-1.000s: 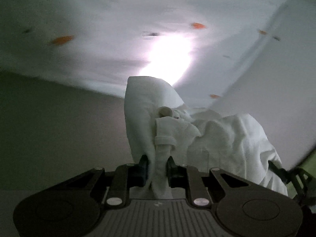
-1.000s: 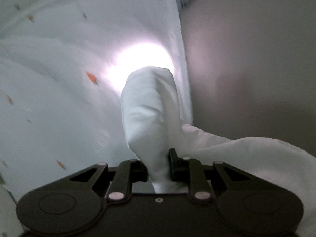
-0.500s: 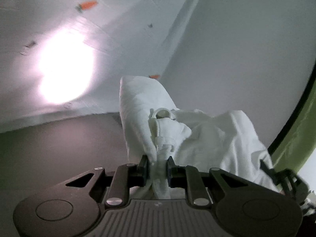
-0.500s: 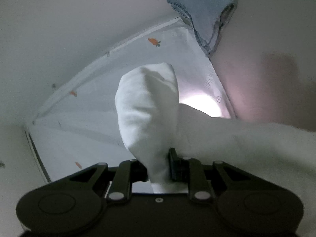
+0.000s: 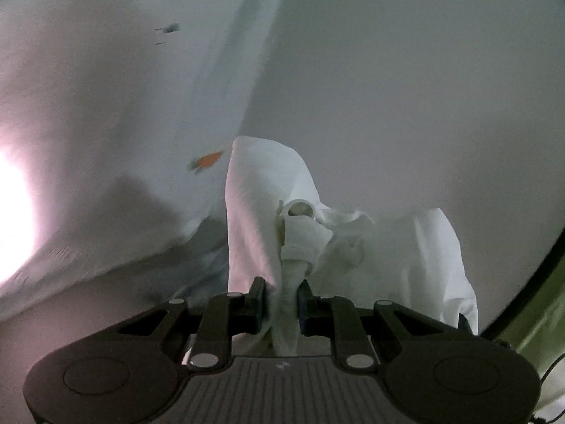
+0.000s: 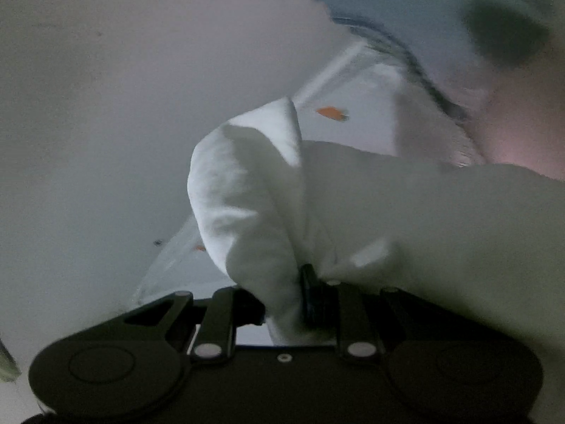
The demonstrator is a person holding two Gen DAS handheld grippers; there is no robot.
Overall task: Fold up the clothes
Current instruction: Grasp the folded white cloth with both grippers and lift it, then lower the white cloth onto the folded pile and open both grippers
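White garment (image 5: 406, 247) is bunched and held off the carrot-print cloth (image 5: 106, 123); left claw (image 5: 281, 295) and right claw (image 6: 284, 304) each pinch a fold. Judged mid-carry; next it needs both edges laid level and square.

The right tool (image 6: 284, 296) pinches bunched white cloth (image 6: 254, 190) above a carrot-print garment (image 6: 356, 123).
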